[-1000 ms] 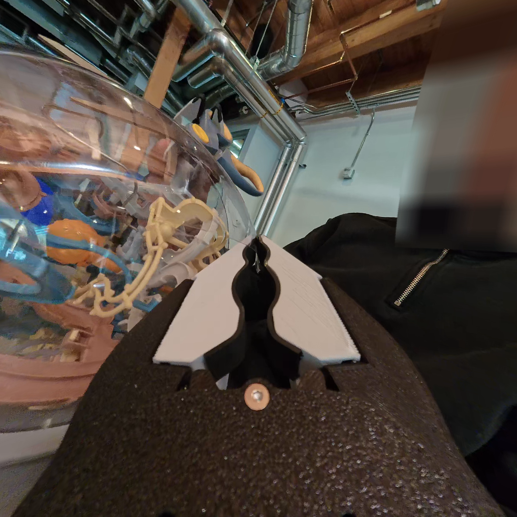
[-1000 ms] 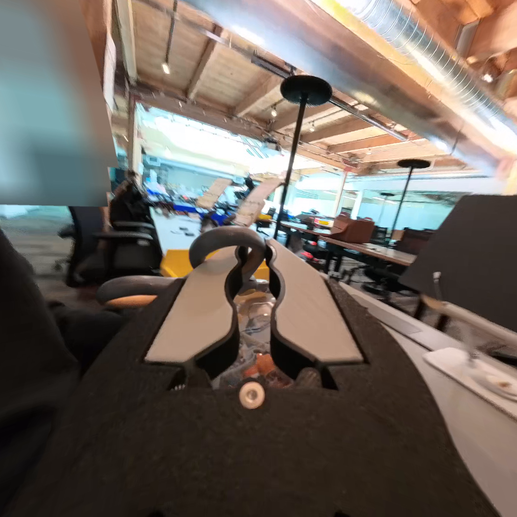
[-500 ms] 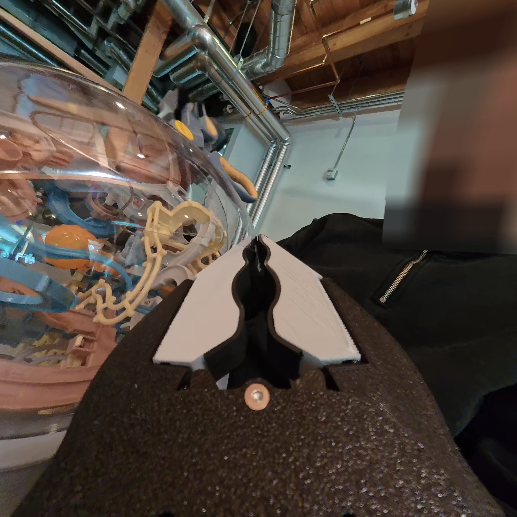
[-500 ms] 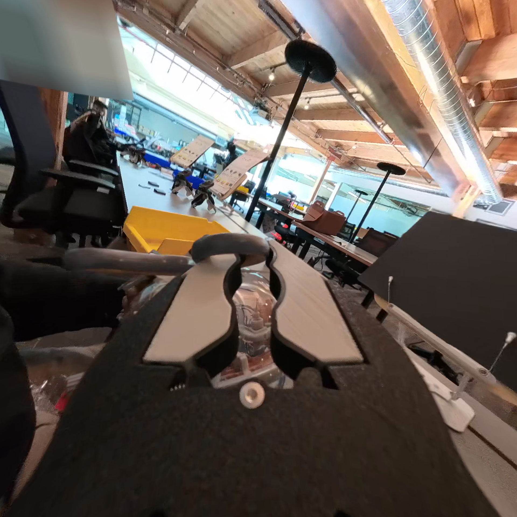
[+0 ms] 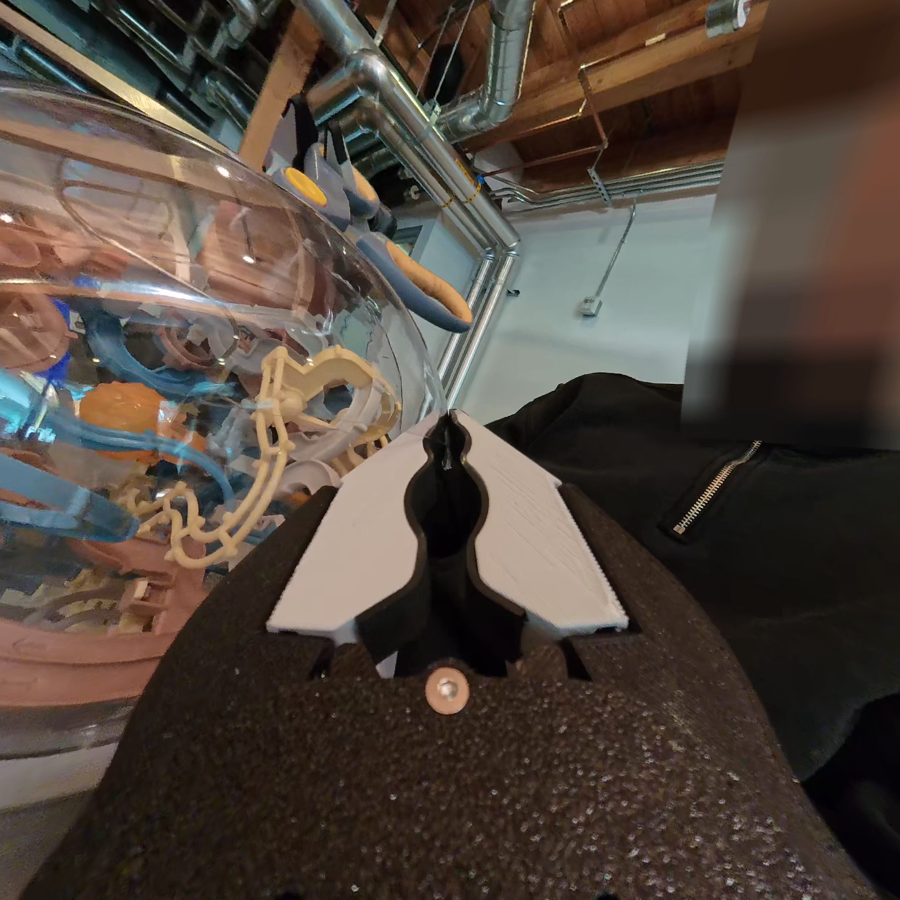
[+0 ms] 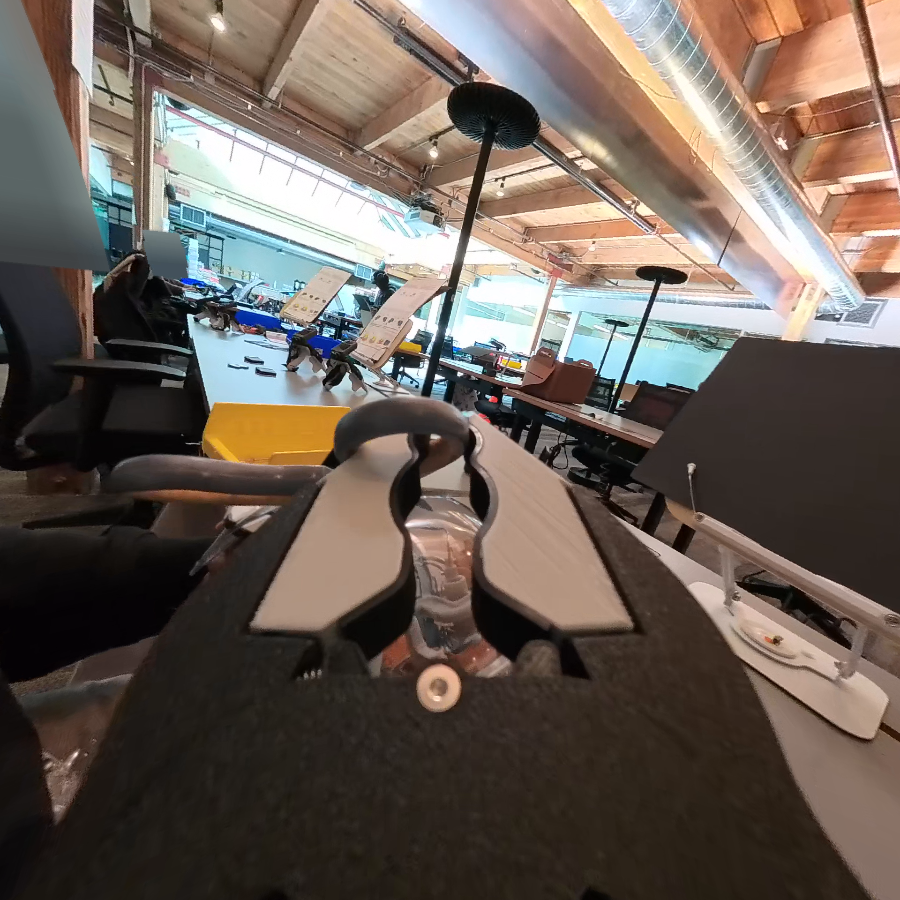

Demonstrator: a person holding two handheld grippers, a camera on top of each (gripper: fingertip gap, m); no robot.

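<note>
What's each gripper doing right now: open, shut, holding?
Left gripper: shut, tips beside the clear plastic puzzle sphere; pinching anything, cannot tell.
Right gripper: closed on the grey loop handle of a grey-and-orange tool.

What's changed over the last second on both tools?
The right tool tilted down from the ceiling toward the desks and now looks steady and sharp; the grey handle is shut between its tips, the clear globe below. In the left view the scissors behind the globe shifted slightly. The left tool stays shut, pinching the globe's clear edge.
</note>
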